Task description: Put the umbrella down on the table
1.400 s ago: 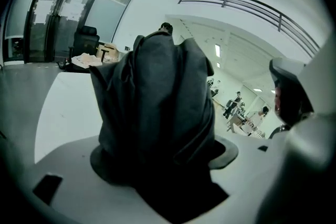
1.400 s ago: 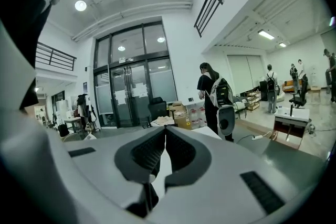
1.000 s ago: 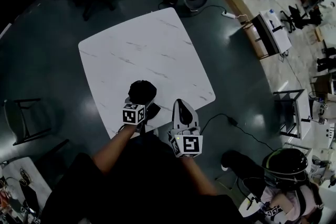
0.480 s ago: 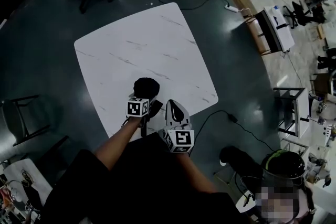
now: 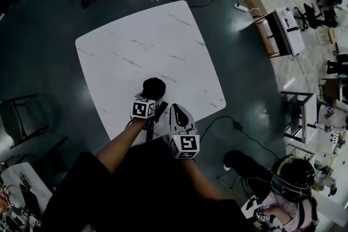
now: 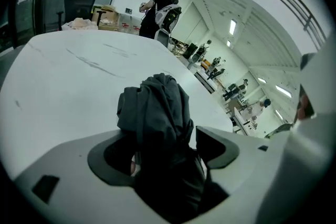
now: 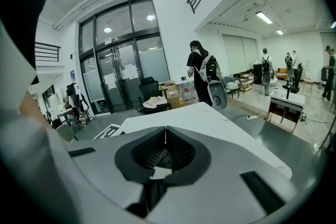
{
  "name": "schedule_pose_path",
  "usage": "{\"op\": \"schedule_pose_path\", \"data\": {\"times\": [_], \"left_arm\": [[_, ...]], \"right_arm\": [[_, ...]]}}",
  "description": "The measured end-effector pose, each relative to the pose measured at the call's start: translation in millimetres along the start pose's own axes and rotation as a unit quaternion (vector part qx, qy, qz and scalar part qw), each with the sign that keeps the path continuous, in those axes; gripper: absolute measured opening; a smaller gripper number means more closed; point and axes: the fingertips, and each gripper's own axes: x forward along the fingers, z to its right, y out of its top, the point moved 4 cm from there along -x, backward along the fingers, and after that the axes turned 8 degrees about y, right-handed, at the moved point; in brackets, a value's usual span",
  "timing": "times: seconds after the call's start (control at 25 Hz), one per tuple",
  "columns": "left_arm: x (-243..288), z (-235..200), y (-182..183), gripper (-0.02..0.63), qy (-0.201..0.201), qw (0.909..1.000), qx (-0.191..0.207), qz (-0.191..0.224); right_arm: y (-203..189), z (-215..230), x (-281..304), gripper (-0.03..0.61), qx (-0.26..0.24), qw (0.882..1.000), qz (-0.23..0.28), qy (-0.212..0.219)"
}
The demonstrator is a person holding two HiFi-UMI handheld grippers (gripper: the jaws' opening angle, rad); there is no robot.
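Over white table, centre frame: clamping bundled umbrella in left gripper; right gripper closed, empty. Probably light, floppy; best held mid-bundle.

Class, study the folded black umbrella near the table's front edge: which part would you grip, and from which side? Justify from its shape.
Probably the narrow wrapped part of the umbrella, just behind its wider, bunched end, coming in from the near edge of the table. The fabric is gathered tight there, so two jaws can span it; the left gripper is shut on it just so.
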Motion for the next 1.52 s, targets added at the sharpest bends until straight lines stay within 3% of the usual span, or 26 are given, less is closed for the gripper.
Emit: {"op": "schedule_pose_path", "data": {"times": [0.16, 0.48, 0.72, 1.0, 1.12, 1.28, 1.52], "left_arm": [[-12.3, 1.4, 4.4, 0.359, -0.004, 0.9996, -0.024, 0.010], [-40.8, 6.0, -3.5, 0.359, 0.016, 0.9991, -0.026, 0.029], [-86.2, 33.4, -2.8, 0.359, 0.004, 0.9954, 0.002, 0.096], [-165.5, 78.9, -16.2, 0.353, -0.013, 0.9790, 0.025, 0.202], [-198.7, 90.7, -28.1, 0.294, -0.011, 0.9710, 0.027, 0.237], [-246.4, 96.1, -46.1, 0.178, 0.028, 0.9570, 0.046, 0.285], [-291.7, 108.7, -51.6, 0.044, 0.051, 0.9369, 0.060, 0.341]], "right_arm": [[3.8, -3.0, -1.0, 0.017, -0.003, 1.000, 0.004, 0.004], [11.8, -10.8, -20.4, 0.017, -0.007, 1.000, 0.024, 0.007], [6.3, -16.9, -44.6, 0.018, 0.028, 0.999, 0.016, -0.015], [0.8, -35.6, -82.3, 0.017, 0.026, 0.998, 0.052, 0.001], [1.3, -46.1, -94.8, 0.017, 0.023, 0.998, 0.063, 0.015], [3.8, -73.1, -107.8, 0.017, 0.003, 0.996, 0.070, 0.057], [12.8, -103.1, -115.0, 0.018, -0.014, 0.993, 0.082, 0.088]]}}
